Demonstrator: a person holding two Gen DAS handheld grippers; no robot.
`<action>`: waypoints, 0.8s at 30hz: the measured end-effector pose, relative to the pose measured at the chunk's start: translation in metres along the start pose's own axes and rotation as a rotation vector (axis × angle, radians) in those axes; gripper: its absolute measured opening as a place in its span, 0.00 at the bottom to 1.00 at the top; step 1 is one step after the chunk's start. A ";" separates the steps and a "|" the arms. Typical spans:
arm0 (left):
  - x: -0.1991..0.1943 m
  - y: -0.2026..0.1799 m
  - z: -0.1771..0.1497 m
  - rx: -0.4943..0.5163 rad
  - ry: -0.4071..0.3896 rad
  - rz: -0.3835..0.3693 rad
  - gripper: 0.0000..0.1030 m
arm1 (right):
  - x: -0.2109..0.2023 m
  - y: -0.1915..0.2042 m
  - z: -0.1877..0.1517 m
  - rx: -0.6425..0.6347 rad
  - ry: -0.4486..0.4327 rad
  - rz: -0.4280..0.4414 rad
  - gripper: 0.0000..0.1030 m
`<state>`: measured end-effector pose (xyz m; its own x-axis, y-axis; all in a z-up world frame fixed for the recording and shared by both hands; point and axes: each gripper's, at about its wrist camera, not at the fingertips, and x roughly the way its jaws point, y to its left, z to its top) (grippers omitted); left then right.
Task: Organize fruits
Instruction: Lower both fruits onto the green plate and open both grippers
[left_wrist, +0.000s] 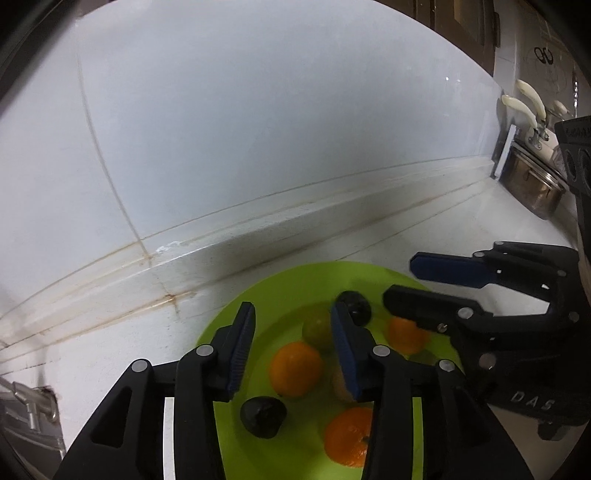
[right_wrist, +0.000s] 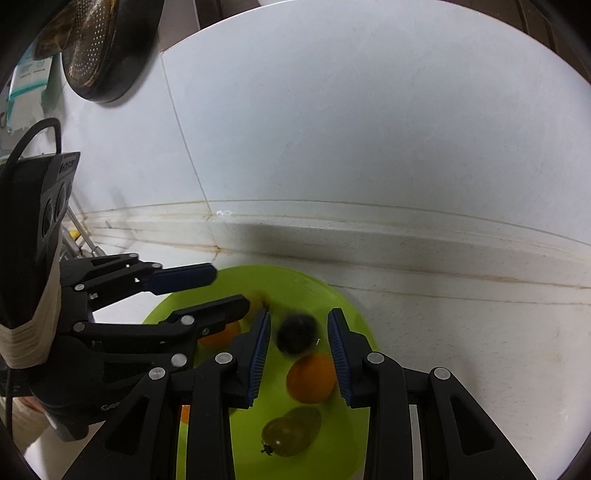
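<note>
A lime-green plate (left_wrist: 266, 295) (right_wrist: 343, 306) on the white counter holds several fruits. In the left wrist view I see three oranges (left_wrist: 295, 367), two dark round fruits (left_wrist: 263, 411) and a green one (left_wrist: 317, 330). My left gripper (left_wrist: 291, 350) is open and empty, hovering over the plate with an orange between its fingers. My right gripper (right_wrist: 297, 354) is open and empty over the plate, above a dark fruit (right_wrist: 297, 334) and an orange (right_wrist: 312, 378). An olive-green fruit (right_wrist: 286, 435) lies nearer. Each gripper shows in the other's view (left_wrist: 406, 284) (right_wrist: 229, 291).
A white tiled wall (left_wrist: 258, 129) with a raised ledge runs behind the plate. A steel pot (left_wrist: 532, 184) with cream-handled utensils stands at the far right. A dark perforated pan (right_wrist: 107, 48) hangs on the wall. A metal fitting (left_wrist: 29, 410) sits at the left counter edge.
</note>
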<state>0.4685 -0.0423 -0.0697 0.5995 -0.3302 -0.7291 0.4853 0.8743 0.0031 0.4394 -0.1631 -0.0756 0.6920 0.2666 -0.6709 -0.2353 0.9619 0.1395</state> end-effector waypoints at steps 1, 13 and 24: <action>-0.002 0.000 -0.001 0.000 -0.001 0.002 0.41 | -0.001 0.000 0.000 0.000 -0.002 -0.004 0.33; -0.067 -0.005 -0.006 -0.022 -0.080 0.074 0.54 | -0.051 0.014 -0.004 -0.028 -0.071 -0.037 0.33; -0.132 -0.014 -0.017 -0.052 -0.165 0.143 0.69 | -0.111 0.039 -0.009 -0.062 -0.163 -0.035 0.41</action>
<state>0.3715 -0.0049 0.0146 0.7582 -0.2511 -0.6017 0.3566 0.9323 0.0604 0.3475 -0.1560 -0.0019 0.8006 0.2441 -0.5473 -0.2470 0.9665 0.0698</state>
